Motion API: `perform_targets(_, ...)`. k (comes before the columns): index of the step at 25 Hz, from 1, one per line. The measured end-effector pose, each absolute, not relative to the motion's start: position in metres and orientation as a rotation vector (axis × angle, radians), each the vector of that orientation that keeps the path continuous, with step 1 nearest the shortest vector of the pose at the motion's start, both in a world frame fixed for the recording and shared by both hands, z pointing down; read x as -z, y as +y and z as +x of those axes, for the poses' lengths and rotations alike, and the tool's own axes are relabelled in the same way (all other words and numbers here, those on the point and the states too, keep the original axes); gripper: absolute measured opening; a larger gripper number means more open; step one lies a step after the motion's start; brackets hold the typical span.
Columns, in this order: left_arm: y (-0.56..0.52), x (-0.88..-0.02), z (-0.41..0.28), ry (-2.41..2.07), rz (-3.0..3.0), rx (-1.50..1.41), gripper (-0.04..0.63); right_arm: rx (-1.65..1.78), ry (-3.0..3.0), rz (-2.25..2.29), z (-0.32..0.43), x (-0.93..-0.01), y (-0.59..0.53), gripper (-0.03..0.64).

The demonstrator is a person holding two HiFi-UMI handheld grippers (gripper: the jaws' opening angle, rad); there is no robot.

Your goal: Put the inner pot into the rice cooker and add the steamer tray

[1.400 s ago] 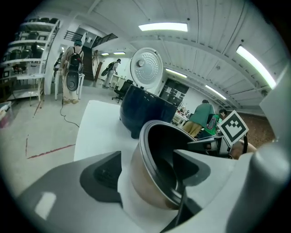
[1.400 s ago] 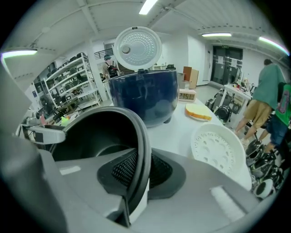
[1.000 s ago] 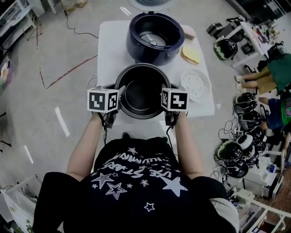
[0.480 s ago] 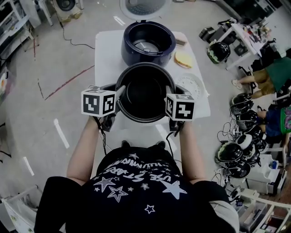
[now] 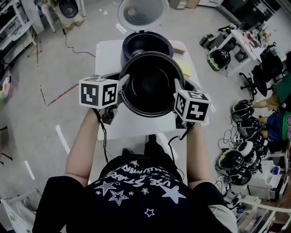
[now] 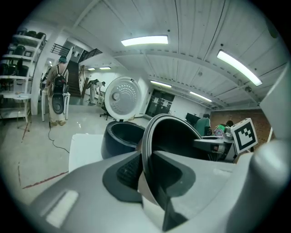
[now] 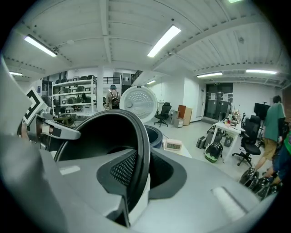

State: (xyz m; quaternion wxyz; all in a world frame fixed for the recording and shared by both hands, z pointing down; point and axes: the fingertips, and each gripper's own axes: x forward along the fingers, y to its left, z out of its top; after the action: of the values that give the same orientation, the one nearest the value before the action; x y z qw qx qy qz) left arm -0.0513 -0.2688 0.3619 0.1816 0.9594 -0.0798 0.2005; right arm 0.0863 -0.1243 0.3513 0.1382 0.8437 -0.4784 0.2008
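two hand-held grippers share the load: the left gripper (image 5: 121, 86) and the right gripper (image 5: 178, 91) each clench opposite sides of the rim of the round, dark, smooth-coated metal inner pot (image 5: 152, 86). the right jaws have just eased a shade wider, yet the rim sits between them and the ribbed pads press on it. the pot hangs in the air just in front of and above the glossy navy-blue, drum-shaped rice cooker (image 5: 136, 42), overlapping the cooker's near edge in the head view. the step in hand looks like the carry: pot lifted, not yet seated. next, i judge, it must go on until centred over the cooker's open well, stay level, then sink straight so its thin flared lip lands on the cooker's collar. slick metal in a two-point pinch could tilt. under the cooker lies a matte white rectangular table (image 5: 107, 50). behind the cooker its round white lid (image 5: 143, 11), dimpled inside, stands open. the steamer tray i cannot pick out
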Motion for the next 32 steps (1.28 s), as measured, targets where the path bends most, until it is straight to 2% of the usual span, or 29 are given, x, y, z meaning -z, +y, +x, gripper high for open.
perform_targets(12,-0.306,-0.296,0.023,-0.331,2.721,-0.422,0.075,-0.425,-1.608,2.403,0.173,-0.287,-0.182,0.078)
perform_targets(32,-0.393,-0.288,0.097,-0.551,2.542,-0.396,0.072,-0.516,-1.939,2.174,0.269,-0.28,-0.302,0.08)
